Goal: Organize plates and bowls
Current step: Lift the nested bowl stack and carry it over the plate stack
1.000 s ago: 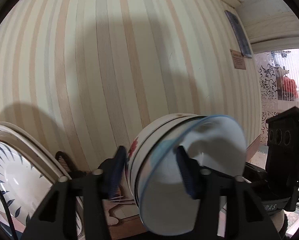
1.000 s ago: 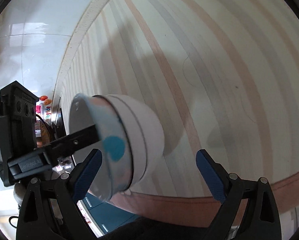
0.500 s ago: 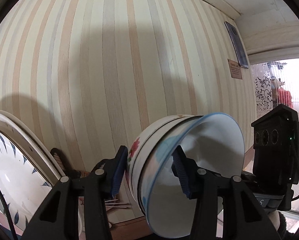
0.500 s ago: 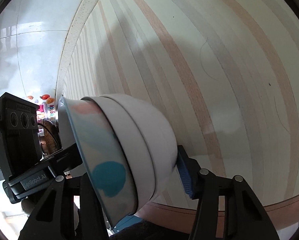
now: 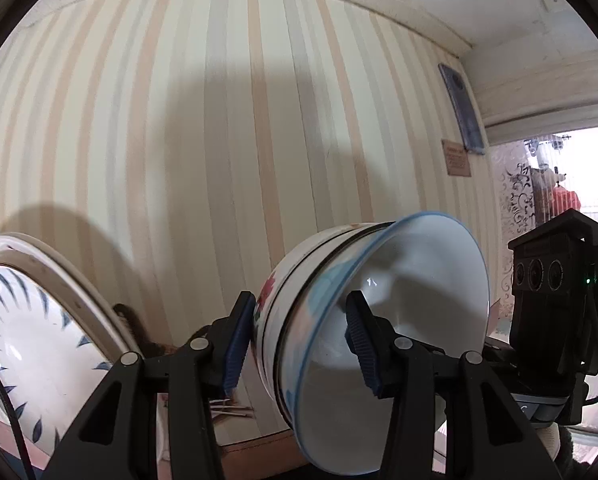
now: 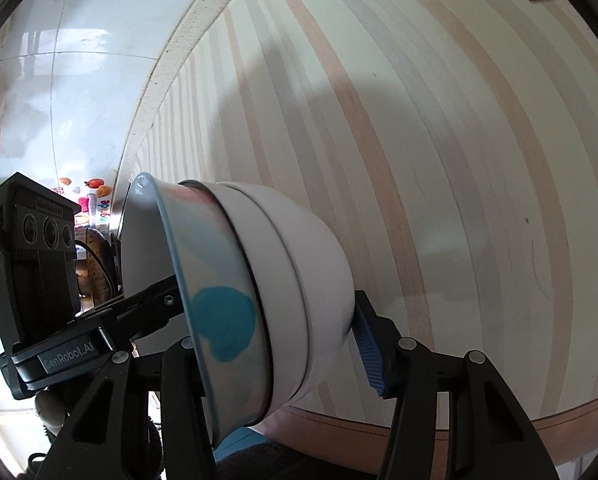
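Since a second ago, my right gripper [image 6: 267,344] has closed around the stack of nested bowls [image 6: 259,288], tipped on its side before the striped wall [image 6: 419,120]. One pad [image 6: 369,344] presses its base. My left gripper [image 5: 299,344] clamps the same stack [image 5: 379,320]. Leaf-patterned plates [image 5: 31,328] lean at left.
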Available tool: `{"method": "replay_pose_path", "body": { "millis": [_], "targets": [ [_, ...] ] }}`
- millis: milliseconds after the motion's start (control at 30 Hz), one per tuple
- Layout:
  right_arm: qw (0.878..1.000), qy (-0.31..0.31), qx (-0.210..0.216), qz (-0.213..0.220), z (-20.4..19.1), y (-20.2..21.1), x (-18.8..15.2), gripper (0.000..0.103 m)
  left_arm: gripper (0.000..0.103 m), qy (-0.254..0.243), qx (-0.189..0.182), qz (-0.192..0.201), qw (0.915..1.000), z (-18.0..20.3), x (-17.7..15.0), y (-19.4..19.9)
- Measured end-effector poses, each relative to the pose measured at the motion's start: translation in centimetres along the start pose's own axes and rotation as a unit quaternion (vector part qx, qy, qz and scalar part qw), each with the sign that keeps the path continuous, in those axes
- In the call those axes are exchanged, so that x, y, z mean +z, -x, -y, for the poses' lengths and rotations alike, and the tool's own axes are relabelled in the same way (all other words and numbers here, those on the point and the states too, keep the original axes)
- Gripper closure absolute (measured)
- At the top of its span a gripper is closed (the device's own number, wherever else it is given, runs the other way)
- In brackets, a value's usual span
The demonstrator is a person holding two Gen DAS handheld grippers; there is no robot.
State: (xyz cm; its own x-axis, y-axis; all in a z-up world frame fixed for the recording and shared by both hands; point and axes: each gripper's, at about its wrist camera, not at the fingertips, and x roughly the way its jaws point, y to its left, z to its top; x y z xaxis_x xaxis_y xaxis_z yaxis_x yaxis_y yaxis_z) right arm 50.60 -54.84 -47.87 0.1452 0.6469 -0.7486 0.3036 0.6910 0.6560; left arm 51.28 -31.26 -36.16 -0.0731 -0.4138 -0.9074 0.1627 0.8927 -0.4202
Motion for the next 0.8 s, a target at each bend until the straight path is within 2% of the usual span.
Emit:
{"method": "replay_pose_path", "body": {
  "millis": [167,400,800],
  "targets": [
    [1.0,0.017,0.003,-0.001,-2.0,0.9,0.2,0.048,0.06,0.007,-0.004,0.013,0.9999,-1.1,-0.1,2.5],
    [0.999,0.038,0.011,0.003,-5.8,1.0,-0.3,0.048,0.06,0.016,-0.004,0.03,0.9994,-4.6,-1.3,6.1],
    [0.998,0.06,0.023,-0.011,-13.3,-4.9,-3.2,0.048,0.06,0.044,0.009,0.044,0.998,-13.0,-3.6,10.2]
  ]
}}
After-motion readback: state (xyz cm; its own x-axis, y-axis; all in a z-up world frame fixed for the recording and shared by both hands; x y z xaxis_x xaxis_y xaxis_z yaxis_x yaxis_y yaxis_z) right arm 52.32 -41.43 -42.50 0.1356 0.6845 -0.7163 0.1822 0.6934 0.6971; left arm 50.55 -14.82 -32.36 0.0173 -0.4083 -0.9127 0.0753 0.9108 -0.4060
